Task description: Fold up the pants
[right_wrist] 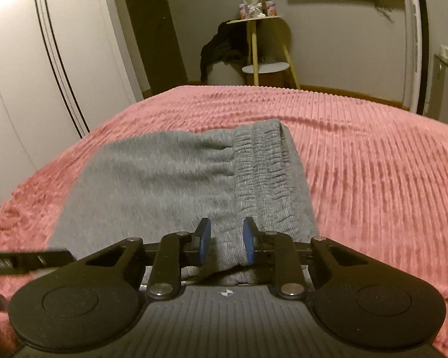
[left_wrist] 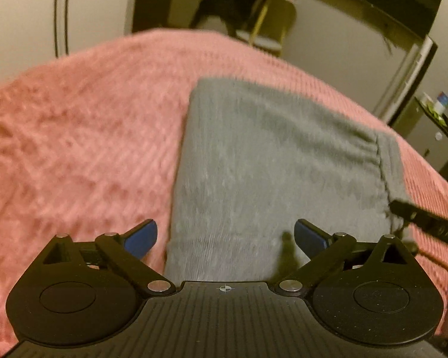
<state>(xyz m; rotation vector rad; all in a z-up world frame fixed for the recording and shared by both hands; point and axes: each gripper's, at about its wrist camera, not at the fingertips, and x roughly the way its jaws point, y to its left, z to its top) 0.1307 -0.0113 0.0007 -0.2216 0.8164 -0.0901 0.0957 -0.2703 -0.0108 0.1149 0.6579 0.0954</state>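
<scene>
Grey pants (left_wrist: 268, 161) lie folded flat on a pink bedspread (left_wrist: 74, 137). In the right wrist view the pants (right_wrist: 164, 176) stretch away with the gathered waistband (right_wrist: 262, 164) at the right. My left gripper (left_wrist: 225, 237) is open wide over the near edge of the pants, holding nothing. My right gripper (right_wrist: 224, 238) has its blue pads (right_wrist: 204, 240) partly closed around a bunched fold of the pants' near edge, with a gap left between them. The right gripper's tip shows at the right edge of the left wrist view (left_wrist: 427, 223).
The pink ribbed bedspread (right_wrist: 373, 179) covers the bed on all sides of the pants. Beyond the bed stand a small round side table (right_wrist: 262, 44) with dark clothes beside it, white wardrobe doors (right_wrist: 30, 74) at left, and a shelf at far right.
</scene>
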